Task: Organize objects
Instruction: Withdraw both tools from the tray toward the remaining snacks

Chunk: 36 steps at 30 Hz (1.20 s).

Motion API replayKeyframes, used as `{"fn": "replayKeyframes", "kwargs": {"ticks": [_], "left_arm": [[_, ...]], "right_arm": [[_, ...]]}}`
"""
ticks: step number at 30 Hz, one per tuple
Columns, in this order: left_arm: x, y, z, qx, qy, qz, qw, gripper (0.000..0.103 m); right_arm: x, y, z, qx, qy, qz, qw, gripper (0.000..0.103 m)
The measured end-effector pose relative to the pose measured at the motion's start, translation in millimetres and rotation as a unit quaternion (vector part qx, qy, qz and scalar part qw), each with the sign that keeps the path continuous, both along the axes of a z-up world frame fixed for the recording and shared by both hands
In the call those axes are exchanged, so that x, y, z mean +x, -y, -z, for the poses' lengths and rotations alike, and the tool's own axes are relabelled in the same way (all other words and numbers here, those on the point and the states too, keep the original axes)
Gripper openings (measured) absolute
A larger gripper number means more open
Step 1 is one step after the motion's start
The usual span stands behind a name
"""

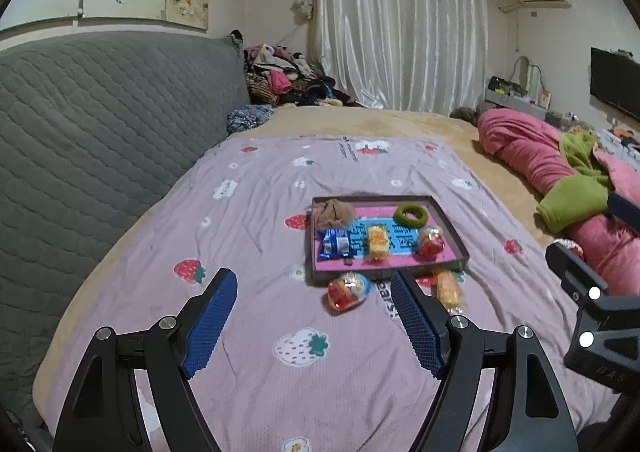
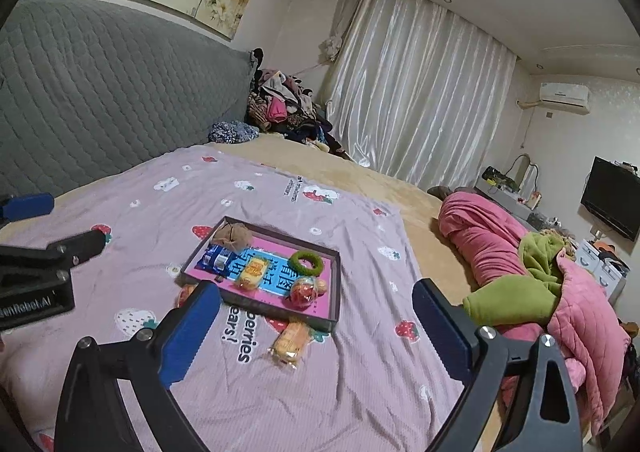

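Snacks and small toys, some already in a shallow tray (image 1: 448, 226) with a pink and blue printed floor, two left outside on the lilac strawberry-print bedspread (image 1: 248, 212). Inside the tray: brown plush lump (image 1: 334, 212) at far left, green fuzzy ring (image 1: 410, 215) at far right, blue wrapped biscuit (image 1: 335, 245), yellow wrapped cake (image 1: 378, 243) and a clear red-filled capsule (image 1: 431, 242) along the near side. Outside, just beside the tray's near wall: a second capsule toy (image 1: 348, 290) to the left, a second yellow wrapped cake (image 2: 290, 341) to the right.

Likely very light, all of it. Cake wrapper probably crinkly, slippery and soft to crush; best taken across its narrow middle with a gentle squeeze. Capsule probably rigid, smooth and prone to roll or squirt out; best taken across its widest part, squarely.

Left hand-held gripper (image 1: 314, 328) spread wide, grasping nothing, hovering near the loose capsule. Right hand-held gripper (image 2: 316, 340) likewise released and bare, loose yellow cake lying between its blue pads (image 2: 188, 336) in view.
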<state>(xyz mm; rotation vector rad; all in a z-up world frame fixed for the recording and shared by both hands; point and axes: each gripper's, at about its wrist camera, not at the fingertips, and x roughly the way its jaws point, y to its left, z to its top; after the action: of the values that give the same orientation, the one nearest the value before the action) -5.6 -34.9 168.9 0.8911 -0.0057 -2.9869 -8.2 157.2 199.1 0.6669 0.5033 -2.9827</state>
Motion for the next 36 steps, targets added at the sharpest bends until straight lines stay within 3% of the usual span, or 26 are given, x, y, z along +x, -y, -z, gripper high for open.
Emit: {"fn": "replayKeyframes", "kwargs": {"ticks": [9,20,36], "left_arm": [[-3.4,-11.8,48.0,-0.01,0.013,0.018,0.9997,0.08],[-28.6,-27.5,111.4,-0.004,0.065,0.049,0.9967,0.08],[-71.0,-32.0,145.3,0.017,0.098,0.092,0.9908,0.08]], "right_arm": [[-1.0,-7.0,33.6,-0.009,0.025,0.004,1.0,0.099],[-25.4,-17.0,87.0,-0.024,0.081,0.019,0.996,0.099],[-70.7,-24.2,157.1,-0.044,0.174,0.042,0.983,0.099]]}}
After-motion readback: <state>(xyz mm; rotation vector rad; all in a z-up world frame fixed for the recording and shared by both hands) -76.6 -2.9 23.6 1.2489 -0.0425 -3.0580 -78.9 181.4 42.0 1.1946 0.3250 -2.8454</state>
